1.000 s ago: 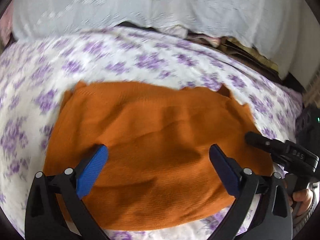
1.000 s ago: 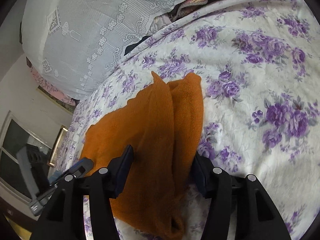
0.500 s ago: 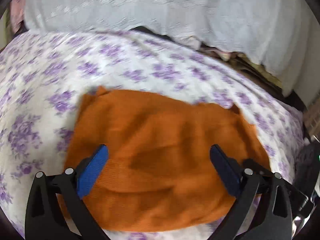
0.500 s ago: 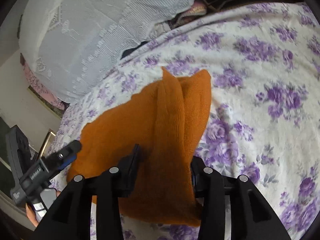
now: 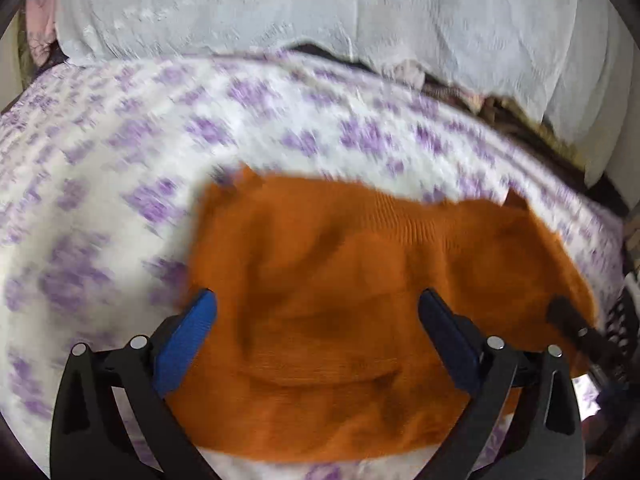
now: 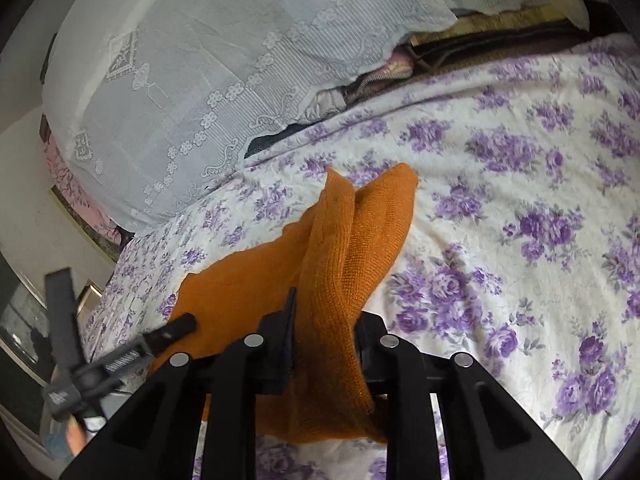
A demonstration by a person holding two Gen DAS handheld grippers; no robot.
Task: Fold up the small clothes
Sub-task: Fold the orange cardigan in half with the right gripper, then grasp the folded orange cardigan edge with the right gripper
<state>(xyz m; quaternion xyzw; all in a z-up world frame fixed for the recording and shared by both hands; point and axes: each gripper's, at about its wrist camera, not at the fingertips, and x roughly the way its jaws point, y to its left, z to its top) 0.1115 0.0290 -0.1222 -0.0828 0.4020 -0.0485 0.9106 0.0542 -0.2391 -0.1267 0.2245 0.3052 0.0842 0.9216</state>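
An orange knitted garment (image 5: 340,300) lies on the floral bed sheet (image 5: 100,208). My left gripper (image 5: 316,320) is open above the garment, its blue pads wide apart and holding nothing. My right gripper (image 6: 324,320) is shut on a raised fold of the orange garment (image 6: 336,264) at its right edge and lifts it off the sheet. The right gripper shows in the left wrist view (image 5: 576,332) at the garment's right edge. The left gripper shows in the right wrist view (image 6: 120,356) at the left.
The white sheet with purple flowers (image 6: 520,240) covers the bed. A white lace cloth (image 6: 200,60) drapes over a pile at the back. Mixed fabrics (image 6: 380,76) lie beneath its edge. A dark window (image 6: 20,320) is at far left.
My right gripper has closed tighter on the garment's fold and lifted it. The left gripper has swung left and back, staying open; its view is blurred by motion.
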